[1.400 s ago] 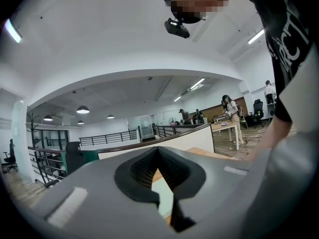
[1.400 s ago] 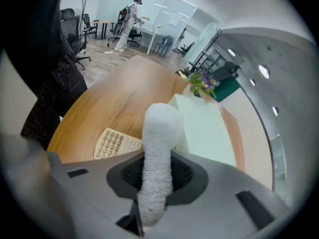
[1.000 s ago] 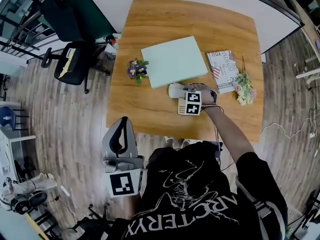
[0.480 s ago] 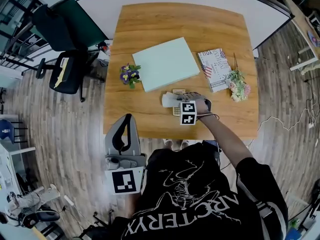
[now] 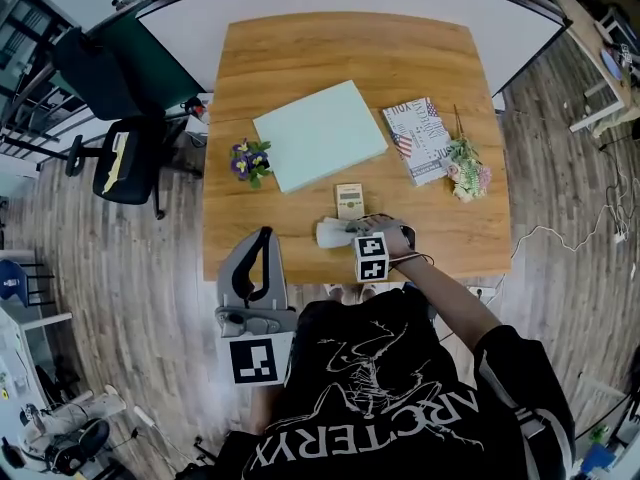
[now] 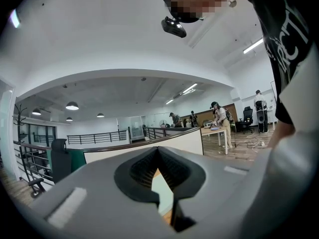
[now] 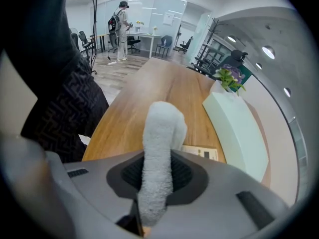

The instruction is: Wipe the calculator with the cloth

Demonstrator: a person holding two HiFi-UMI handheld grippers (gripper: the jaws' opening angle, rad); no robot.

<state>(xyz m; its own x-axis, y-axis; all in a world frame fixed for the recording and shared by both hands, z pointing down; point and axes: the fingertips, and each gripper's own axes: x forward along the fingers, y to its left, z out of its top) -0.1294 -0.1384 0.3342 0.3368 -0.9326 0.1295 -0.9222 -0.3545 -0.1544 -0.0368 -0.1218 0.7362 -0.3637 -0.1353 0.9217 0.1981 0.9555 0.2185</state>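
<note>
Head view showed the calculator flat on the table near its 6 o'clock edge, long axis running 12 to 6; which end bore the display was too small to tell. At its 11 o'clock lay a pale green board, at 2 o'clock a booklet and a bouquet, at 10 o'clock purple flowers. The right gripper had its jaws pressed onto a white cloth, just at 6 o'clock of the calculator, the roll standing before it. The left gripper hung off the table at 7 o'clock, jaws meeting at the tips, holding nothing.
</note>
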